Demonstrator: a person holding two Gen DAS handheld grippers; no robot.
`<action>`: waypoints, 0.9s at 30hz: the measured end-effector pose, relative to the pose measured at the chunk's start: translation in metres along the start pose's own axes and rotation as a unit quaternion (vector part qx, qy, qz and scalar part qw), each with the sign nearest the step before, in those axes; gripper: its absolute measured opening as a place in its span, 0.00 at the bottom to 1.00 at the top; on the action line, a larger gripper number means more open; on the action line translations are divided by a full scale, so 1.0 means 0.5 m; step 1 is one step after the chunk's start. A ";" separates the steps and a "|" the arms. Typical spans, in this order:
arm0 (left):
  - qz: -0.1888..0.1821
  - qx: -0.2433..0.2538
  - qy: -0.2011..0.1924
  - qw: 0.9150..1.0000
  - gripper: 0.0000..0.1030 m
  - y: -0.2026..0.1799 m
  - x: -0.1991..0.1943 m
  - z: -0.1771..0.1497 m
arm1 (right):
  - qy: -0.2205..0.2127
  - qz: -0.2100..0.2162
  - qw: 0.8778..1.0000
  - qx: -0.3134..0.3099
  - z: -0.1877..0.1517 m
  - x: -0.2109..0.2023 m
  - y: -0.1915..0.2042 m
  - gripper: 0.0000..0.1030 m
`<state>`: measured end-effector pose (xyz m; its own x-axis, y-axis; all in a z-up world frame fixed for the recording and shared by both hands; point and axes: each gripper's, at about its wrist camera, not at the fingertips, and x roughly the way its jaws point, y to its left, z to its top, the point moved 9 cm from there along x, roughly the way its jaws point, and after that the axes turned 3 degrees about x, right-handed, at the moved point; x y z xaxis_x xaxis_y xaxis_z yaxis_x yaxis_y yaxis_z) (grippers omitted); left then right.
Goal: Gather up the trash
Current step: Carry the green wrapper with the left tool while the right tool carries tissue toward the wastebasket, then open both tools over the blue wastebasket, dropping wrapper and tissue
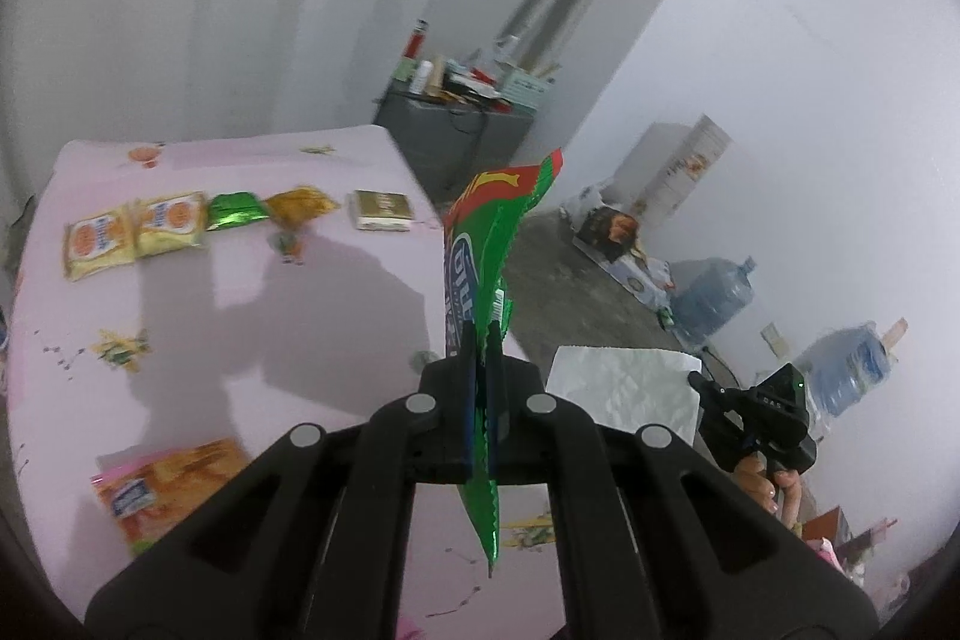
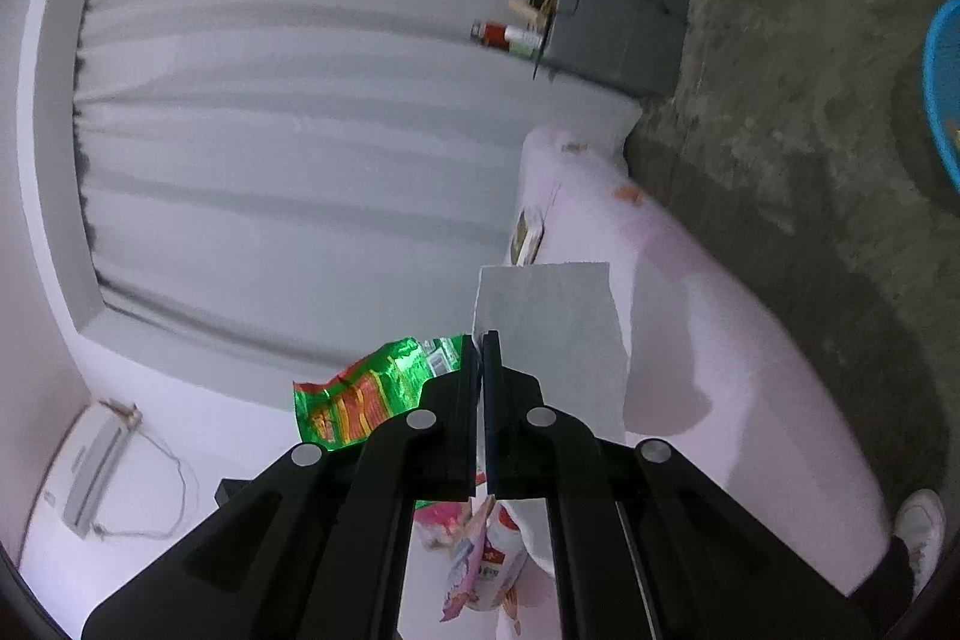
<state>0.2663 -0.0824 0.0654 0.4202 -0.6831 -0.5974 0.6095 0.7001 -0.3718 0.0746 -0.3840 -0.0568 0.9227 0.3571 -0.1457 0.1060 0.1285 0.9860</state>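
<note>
Left gripper (image 1: 478, 334) clamped on green snack wrapper (image 1: 480, 244); wrapper's long axis runs along the fingers, red-banded end pointing up and away, held off the pink table (image 1: 240, 328). Right gripper (image 2: 482, 346) pinched on white paper sheet (image 2: 558, 334), held flat beside the table edge. More wrappers lie on the table.

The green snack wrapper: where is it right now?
The green snack wrapper is clamped upright in the left gripper, lifted off the pink table near its right edge. In the right wrist view it shows left of the white paper.
</note>
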 end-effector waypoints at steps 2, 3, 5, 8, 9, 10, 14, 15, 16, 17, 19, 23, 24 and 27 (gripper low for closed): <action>-0.010 0.012 0.005 1.000 0.00 -0.043 0.021 0.002 | -0.016 0.001 1.000 0.004 0.020 -0.035 -0.012 0.02; -0.014 0.017 0.007 1.000 0.00 -0.058 0.030 0.001 | -0.024 0.002 1.000 0.006 0.028 -0.050 -0.017 0.02; -0.023 0.026 0.014 0.999 0.00 -0.095 0.051 -0.002 | -0.041 0.004 0.999 0.012 0.050 -0.083 -0.030 0.02; -0.038 0.040 0.027 0.998 0.00 -0.156 0.090 -0.008 | -0.064 0.005 0.998 0.022 0.078 -0.130 -0.052 0.02; -0.044 0.046 0.032 0.997 0.00 -0.184 0.107 -0.012 | -0.073 0.004 0.997 0.025 0.088 -0.149 -0.061 0.02; -0.049 0.051 0.037 0.997 0.00 -0.204 0.120 -0.015 | -0.080 0.003 0.996 0.026 0.096 -0.164 -0.066 0.02; -0.075 0.073 0.064 0.992 0.00 -0.301 0.195 -0.038 | -0.118 -0.010 0.992 0.033 0.131 -0.234 -0.108 0.02; -0.079 0.077 0.071 0.991 0.00 -0.319 0.211 -0.045 | -0.125 -0.013 0.991 0.035 0.136 -0.247 -0.114 0.02; -0.085 0.080 0.079 0.990 0.00 -0.340 0.231 -0.053 | -0.136 -0.019 0.990 0.041 0.147 -0.266 -0.132 0.02; -0.091 0.083 0.086 0.989 0.00 -0.361 0.251 -0.061 | -0.141 -0.023 0.989 0.044 0.150 -0.283 -0.139 0.02; -0.104 0.090 0.105 0.985 0.00 -0.408 0.306 -0.083 | -0.159 -0.040 0.985 0.051 0.167 -0.314 -0.171 0.02; -0.119 0.094 0.134 0.979 0.00 -0.478 0.406 -0.121 | -0.180 -0.067 0.978 0.075 0.197 -0.347 -0.237 0.02; -0.122 0.095 0.146 0.977 0.00 -0.500 0.440 -0.137 | -0.185 -0.072 0.977 0.081 0.205 -0.353 -0.255 0.02; -0.120 0.099 0.173 0.972 0.00 -0.541 0.524 -0.181 | -0.195 -0.091 0.972 0.096 0.230 -0.364 -0.305 0.02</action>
<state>0.1507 -0.4317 -0.0550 0.0187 -0.6866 -0.7268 0.7942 0.4518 -0.4064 -0.0669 -0.5747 -0.1713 0.9484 -0.0380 -0.3147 0.3136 -0.0317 0.9490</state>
